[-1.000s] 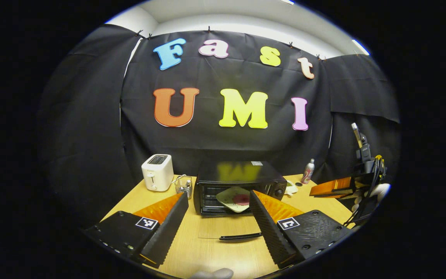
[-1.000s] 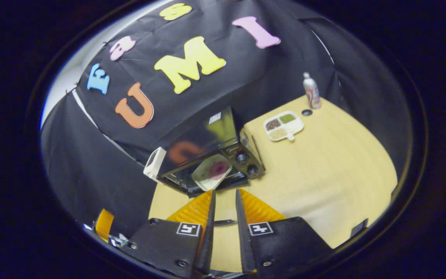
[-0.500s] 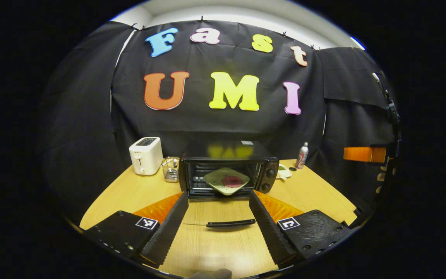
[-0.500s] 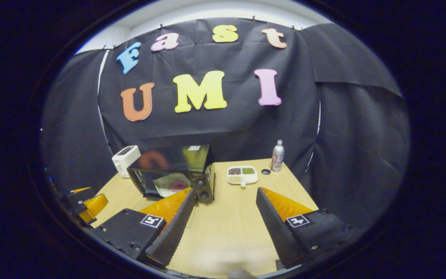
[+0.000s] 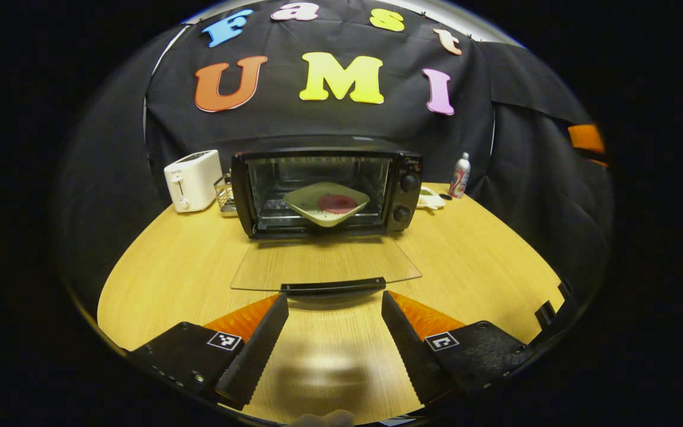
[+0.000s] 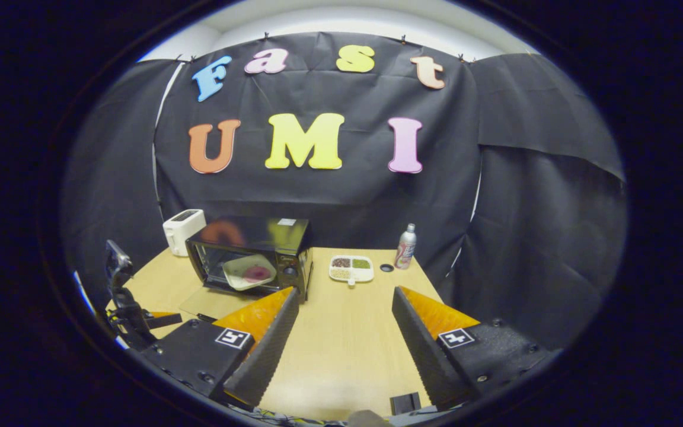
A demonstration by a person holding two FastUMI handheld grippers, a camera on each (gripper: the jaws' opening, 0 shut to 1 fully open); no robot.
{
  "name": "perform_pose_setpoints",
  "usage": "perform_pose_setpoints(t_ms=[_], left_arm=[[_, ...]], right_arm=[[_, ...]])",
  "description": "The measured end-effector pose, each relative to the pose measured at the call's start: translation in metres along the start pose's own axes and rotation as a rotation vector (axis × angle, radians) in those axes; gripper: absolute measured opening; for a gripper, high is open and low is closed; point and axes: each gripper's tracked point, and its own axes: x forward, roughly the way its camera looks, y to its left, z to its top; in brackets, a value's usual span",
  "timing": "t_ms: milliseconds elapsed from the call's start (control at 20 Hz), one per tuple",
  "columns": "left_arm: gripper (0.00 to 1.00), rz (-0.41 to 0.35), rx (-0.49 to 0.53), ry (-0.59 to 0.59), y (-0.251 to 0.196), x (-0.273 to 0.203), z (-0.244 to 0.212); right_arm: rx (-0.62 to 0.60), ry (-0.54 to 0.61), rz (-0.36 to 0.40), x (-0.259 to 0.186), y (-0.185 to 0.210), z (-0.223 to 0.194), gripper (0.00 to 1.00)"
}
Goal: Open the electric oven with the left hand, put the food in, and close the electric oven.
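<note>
Oven door handle (image 5: 332,287) just ahead of open left gripper (image 5: 334,338).

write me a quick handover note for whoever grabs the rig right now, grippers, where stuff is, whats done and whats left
Left gripper: open, holding nothing, just short of the door handle.
Right gripper: open, holding nothing, over the table to the right of the oven.
Electric oven: its glass door is folded down flat. The plate with the food sits inside the oven, tilted.
Done: oven opened, food put in.
Left: take the door handle with the left gripper and swing the door up until it is shut.
</note>
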Motion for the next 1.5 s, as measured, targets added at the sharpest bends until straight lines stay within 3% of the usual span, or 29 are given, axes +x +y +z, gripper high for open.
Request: perform_pose_setpoints(t_ms=[250, 750, 1200, 1500], left_arm=[[0.96, 0.027, 0.006, 0.071, -0.001, 0.041, -0.033], [0.96, 0.077, 0.003, 0.125, 0.005, 0.082, -0.047], [0.97, 0.086, -0.024, 0.107, 0.009, 0.075, -0.020], [0.98, 0.081, -0.003, 0.037, 0.012, 0.073, 0.030]], right_arm=[[-0.002, 0.020, -0.015, 0.003, -0.012, 0.001, 1.00], [0.011, 0.053, -0.022, 0.025, -0.022, 0.003, 1.00], [0.036, 0.053, 0.002, 0.037, -0.022, 0.011, 0.97], [0.073, 0.042, -0.003, 0.040, -0.027, 0.012, 0.97]])
